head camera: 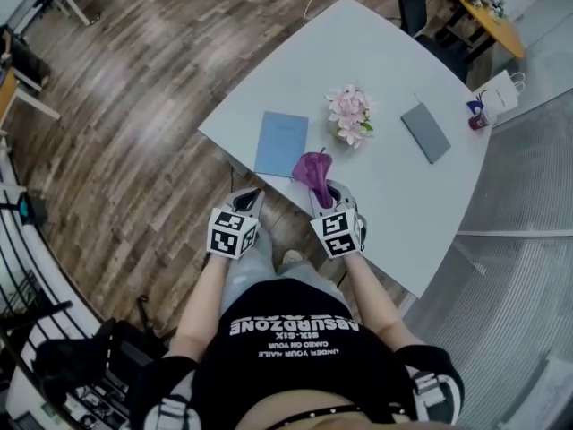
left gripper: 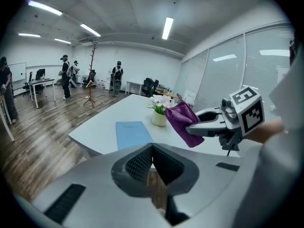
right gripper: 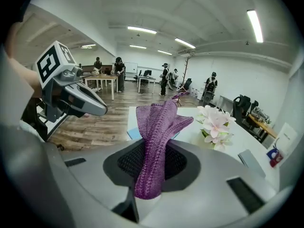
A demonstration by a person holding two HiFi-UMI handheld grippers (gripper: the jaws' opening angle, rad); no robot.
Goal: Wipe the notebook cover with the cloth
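A light-blue notebook (head camera: 281, 143) lies flat near the front edge of the white table (head camera: 394, 195); the left gripper view has it as well (left gripper: 133, 134). My right gripper (head camera: 324, 189) is shut on a purple knitted cloth (head camera: 313, 169), which sticks up from its jaws (right gripper: 159, 148) and is held in the air just right of the notebook. The cloth (right gripper: 160, 122) hides most of the notebook in the right gripper view. My left gripper (head camera: 250, 197) hovers off the table's front edge below the notebook, jaws shut with nothing in them (left gripper: 153, 150).
A small pot of pink-white flowers (head camera: 349, 116) stands right of the notebook. A grey flat notebook (head camera: 425, 133) lies farther right, with a small red-blue object (head camera: 476, 115) and a white bag (head camera: 498, 92) beyond. Wood floor surrounds the table; people stand far off.
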